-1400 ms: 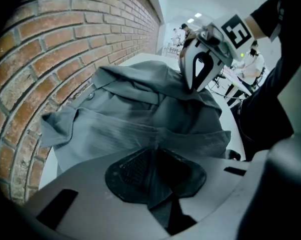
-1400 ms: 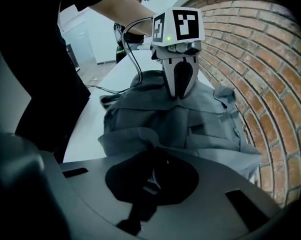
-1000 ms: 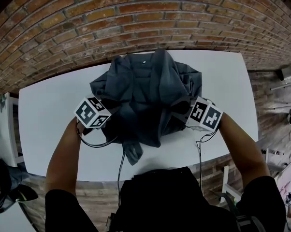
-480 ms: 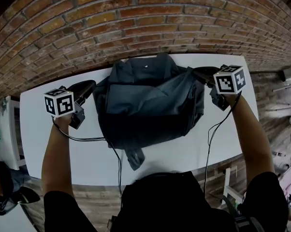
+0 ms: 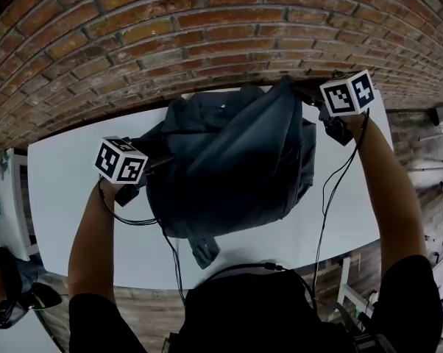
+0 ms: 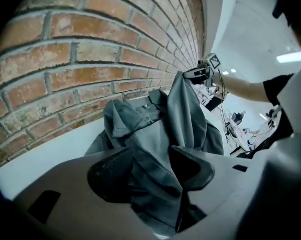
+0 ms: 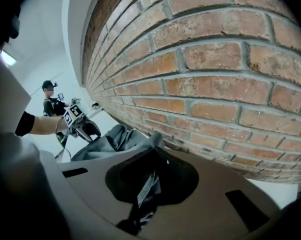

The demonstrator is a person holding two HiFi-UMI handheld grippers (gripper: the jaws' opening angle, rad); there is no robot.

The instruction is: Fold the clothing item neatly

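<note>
A dark grey garment (image 5: 229, 168) lies bunched on the white table (image 5: 67, 190). My right gripper (image 5: 304, 94) is at the far right by the wall, shut on a corner of the garment and holding it lifted; a pinched fold shows between its jaws (image 7: 148, 179). My left gripper (image 5: 159, 164) is at the garment's left edge. Its jaws have just been opening, and in the left gripper view they (image 6: 153, 171) stand apart with loose folds of the garment (image 6: 160, 129) lying between them. The right gripper view shows the rest of the garment (image 7: 110, 141) beyond.
A brick wall (image 5: 207, 28) runs right behind the table's far edge. A loose end of the garment (image 5: 205, 250) lies near the front edge. Gripper cables (image 5: 133, 219) trail over the table. White furniture (image 5: 8, 197) stands at the left.
From the garment's front middle both grippers spread outward. Then the right gripper carried its corner up to the wall, and the left gripper came back in to the garment's left edge with its jaws open.
</note>
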